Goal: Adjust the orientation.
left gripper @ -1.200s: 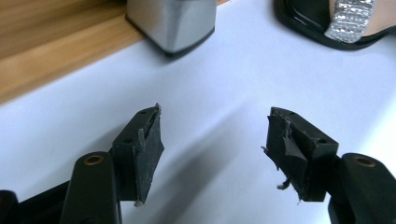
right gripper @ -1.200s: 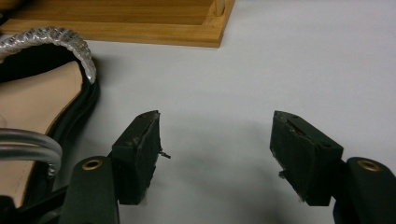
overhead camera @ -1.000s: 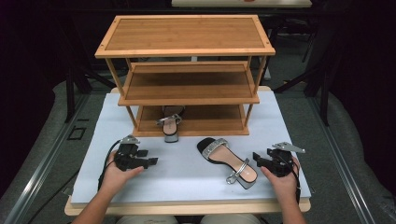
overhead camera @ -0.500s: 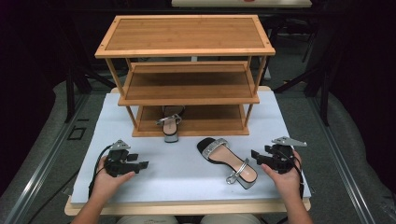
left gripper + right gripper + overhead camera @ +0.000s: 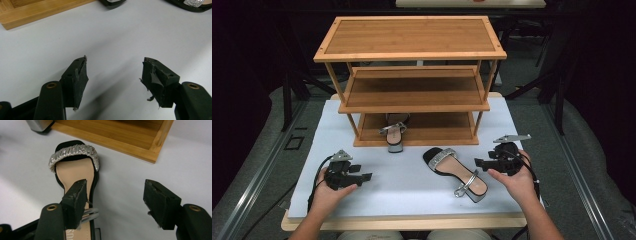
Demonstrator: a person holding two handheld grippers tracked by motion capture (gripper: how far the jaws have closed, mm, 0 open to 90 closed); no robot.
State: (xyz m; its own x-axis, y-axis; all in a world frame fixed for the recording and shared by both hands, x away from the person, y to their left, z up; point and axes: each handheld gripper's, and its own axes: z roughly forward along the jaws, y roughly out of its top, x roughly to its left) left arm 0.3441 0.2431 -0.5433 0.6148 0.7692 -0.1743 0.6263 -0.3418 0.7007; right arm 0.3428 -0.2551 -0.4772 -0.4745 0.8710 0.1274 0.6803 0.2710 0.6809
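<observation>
The sandal (image 5: 454,173) lay just left of the right gripper (image 5: 480,163), whose jaws gaped empty; the left gripper (image 5: 364,172) also stood wide, holding nothing.

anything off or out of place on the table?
One sandal lies loose on the white table, angled, while its mate sits on the rack's bottom shelf, its end overhanging the front edge. The left hand-held gripper's pads look torn and frayed.

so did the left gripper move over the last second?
Yes. The left gripper has drawn back from the shoe rack toward the near table edge and sits slightly further left.
</observation>
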